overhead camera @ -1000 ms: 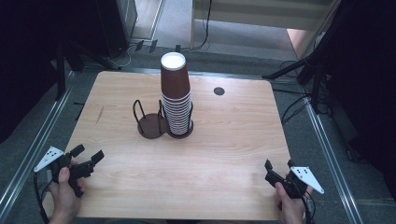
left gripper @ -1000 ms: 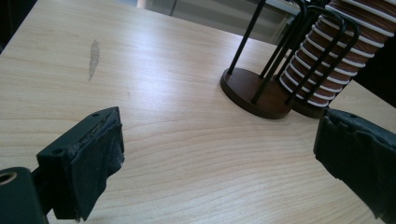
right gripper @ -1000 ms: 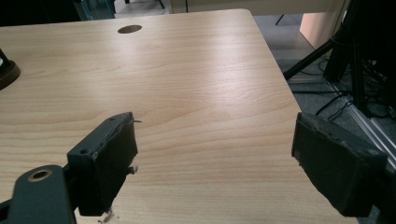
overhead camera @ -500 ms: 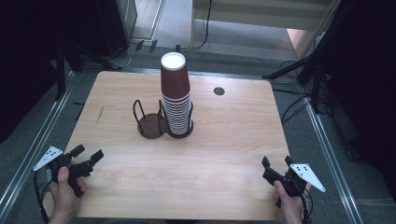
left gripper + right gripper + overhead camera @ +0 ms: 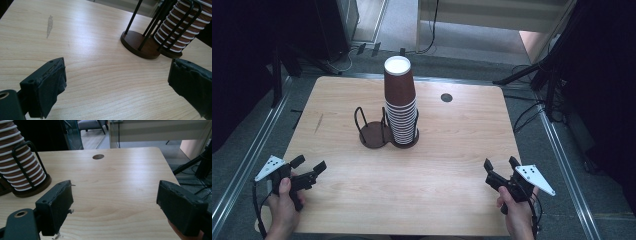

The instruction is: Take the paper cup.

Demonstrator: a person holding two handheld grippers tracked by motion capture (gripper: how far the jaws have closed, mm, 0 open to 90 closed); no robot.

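Centrally, the stack of brown paper cups (image 5: 401,102) stands in its wire holder (image 5: 387,131), well apart from the left gripper (image 5: 310,168) and right gripper (image 5: 500,167), both gaping wide near the table (image 5: 452,150) edge.

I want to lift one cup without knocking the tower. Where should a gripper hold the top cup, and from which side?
Grip the top cup across its bare brown wall, probably coming level from the right gripper side. It sits upside down above the holder wires, free to pinch.
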